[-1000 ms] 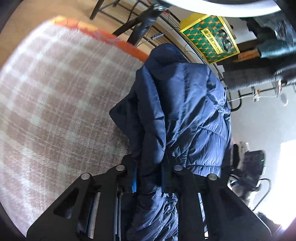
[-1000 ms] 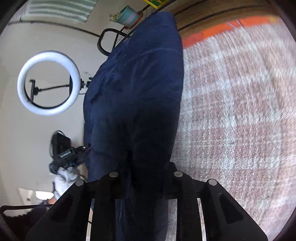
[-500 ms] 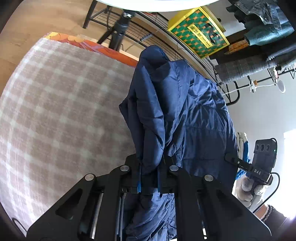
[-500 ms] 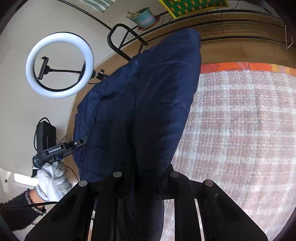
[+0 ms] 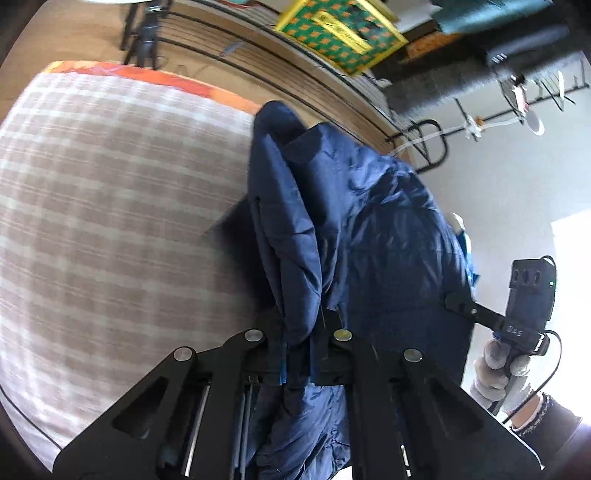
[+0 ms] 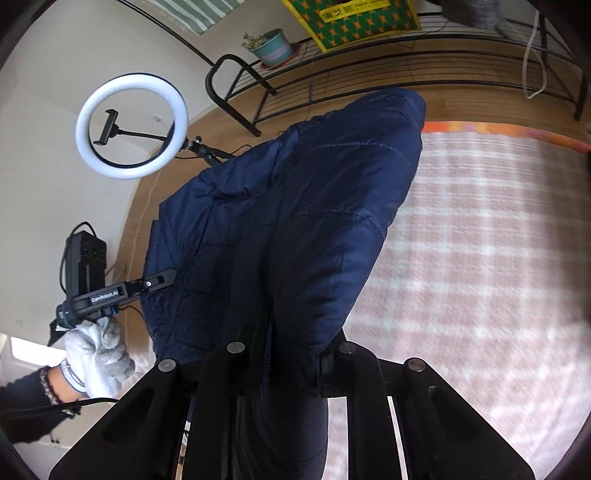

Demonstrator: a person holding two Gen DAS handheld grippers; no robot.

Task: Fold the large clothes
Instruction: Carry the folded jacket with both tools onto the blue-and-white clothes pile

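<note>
A dark blue puffer jacket (image 5: pixel 388 240) hangs in the air above the plaid blanket (image 5: pixel 110 221), stretched between my two grippers. My left gripper (image 5: pixel 299 332) is shut on a bunched edge of the fabric, which spills down between its fingers. In the right wrist view the jacket (image 6: pixel 295 221) drapes forward from my right gripper (image 6: pixel 291 350), whose jaws are clamped on a thick fold. A gloved hand (image 5: pixel 495 373) holds the right gripper at the jacket's far side; the other gloved hand (image 6: pixel 99 350) shows in the right wrist view. The jacket's lower end is hidden.
The plaid blanket (image 6: pixel 480 258) has an orange border and lies on a wooden floor. A ring light (image 6: pixel 132 126) on a stand is at the left. A black wire rack (image 6: pixel 369 66) carries a yellow-green bag (image 6: pixel 351 18) and a plant pot (image 6: pixel 273 46).
Both grippers have risen and carried the jacket up off the blanket. More of the floor, rack and room shows now. Both grips on the fabric stay in place.
</note>
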